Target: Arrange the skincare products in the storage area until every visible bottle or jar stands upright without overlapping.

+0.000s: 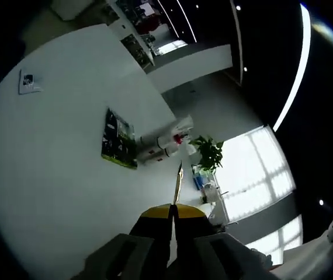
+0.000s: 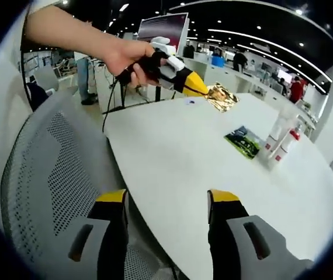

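White table (image 2: pixel 172 157) holds the skincare bottles (image 2: pixel 280 140), upright beside a green packet (image 2: pixel 243 141), well beyond the right gripper (image 2: pixel 166 207) and its wide-apart jaws. Above the table, the left gripper (image 2: pixel 204 90) pinches a gold foil sachet (image 2: pixel 222 96) (crinkled) between closed jaws.

Table: we see a wide white table (image 2: pixel 213 169).
Chair: a grey mesh chair (image 2: pixel 49 175) stands beside it.
Window: a bright gridded window (image 1: pixel 260 169) near a potted plant (image 1: pixel 208 153).
Ceiling: dark, with strip lights (image 1: pixel 295 70).
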